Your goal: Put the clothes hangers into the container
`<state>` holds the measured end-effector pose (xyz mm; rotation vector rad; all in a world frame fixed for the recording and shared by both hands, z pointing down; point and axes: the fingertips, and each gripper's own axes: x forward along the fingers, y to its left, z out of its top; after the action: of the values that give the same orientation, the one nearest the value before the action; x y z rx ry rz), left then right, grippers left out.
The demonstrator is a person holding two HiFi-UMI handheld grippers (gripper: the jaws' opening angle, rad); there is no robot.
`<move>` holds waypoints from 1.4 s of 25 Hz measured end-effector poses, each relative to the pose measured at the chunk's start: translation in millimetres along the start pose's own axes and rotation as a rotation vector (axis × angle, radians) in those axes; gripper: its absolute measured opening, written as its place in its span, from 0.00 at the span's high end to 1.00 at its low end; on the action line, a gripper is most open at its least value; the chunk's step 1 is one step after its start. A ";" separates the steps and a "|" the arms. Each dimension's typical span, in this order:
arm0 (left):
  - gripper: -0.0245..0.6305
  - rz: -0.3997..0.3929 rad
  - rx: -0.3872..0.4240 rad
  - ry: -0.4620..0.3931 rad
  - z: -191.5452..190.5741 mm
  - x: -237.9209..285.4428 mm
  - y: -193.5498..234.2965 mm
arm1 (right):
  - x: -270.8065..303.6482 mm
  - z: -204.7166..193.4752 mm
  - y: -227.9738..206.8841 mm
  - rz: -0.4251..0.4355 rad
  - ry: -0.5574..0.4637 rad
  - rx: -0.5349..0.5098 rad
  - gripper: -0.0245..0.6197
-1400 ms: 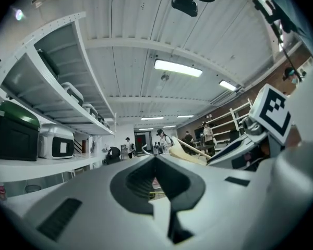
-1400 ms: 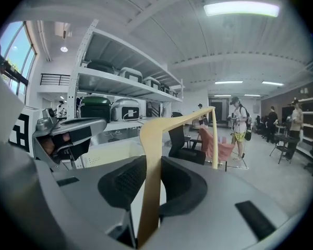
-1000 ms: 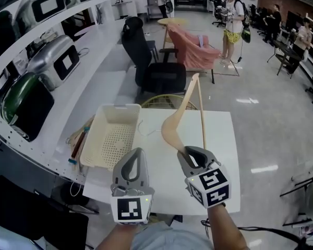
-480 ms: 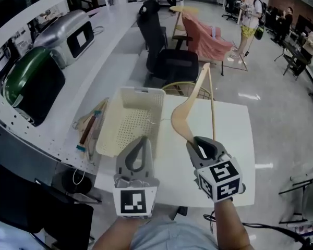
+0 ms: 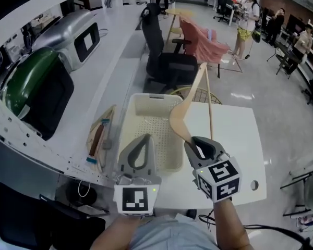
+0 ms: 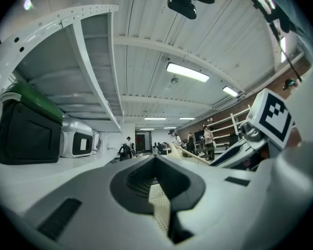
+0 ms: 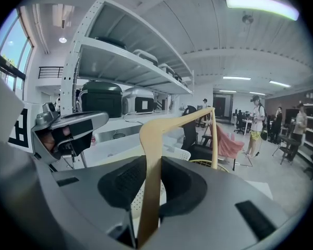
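A cream perforated container [image 5: 126, 120] stands on the left part of the white table [image 5: 235, 139]. My right gripper [image 5: 194, 142] is shut on one end of a wooden clothes hanger [image 5: 185, 108]. The hanger rises away from me, its curved arm over the container's right rim. In the right gripper view the hanger [image 7: 167, 124] runs up from between the jaws [image 7: 148, 191], with the container [image 7: 180, 154] behind it. My left gripper [image 5: 140, 139] hovers over the container's near end, shut and empty. A strip of the container [image 6: 159, 204] shows past its jaws [image 6: 159, 189].
More hangers [image 5: 99, 137] lie on the white shelf left of the container. A wire basket [image 5: 190, 94] and a black chair [image 5: 167, 61] stand beyond the table. A green case [image 5: 36, 92] sits on the shelf. People stand far back.
Both grippers have moved left. The hanger, earlier over the bare table right of the container, now reaches over the container's right rim. The left gripper now hovers over the container.
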<state>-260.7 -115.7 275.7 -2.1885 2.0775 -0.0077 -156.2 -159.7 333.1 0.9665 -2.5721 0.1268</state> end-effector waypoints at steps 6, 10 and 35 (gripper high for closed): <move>0.94 -0.018 -0.002 -0.031 7.3 1.5 41.5 | 28.9 26.3 25.4 -0.012 -0.029 0.002 0.81; 0.95 -0.022 0.011 -0.047 12.3 1.1 64.5 | 46.8 42.6 40.0 -0.009 -0.055 0.004 0.81; 0.95 0.002 -0.014 0.099 -44.3 45.5 109.6 | 161.5 -0.7 38.6 0.085 0.053 0.147 0.81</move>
<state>-371.1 -170.1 305.7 -2.2373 2.1371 -0.1044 -292.0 -229.6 398.3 0.8915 -2.5847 0.3644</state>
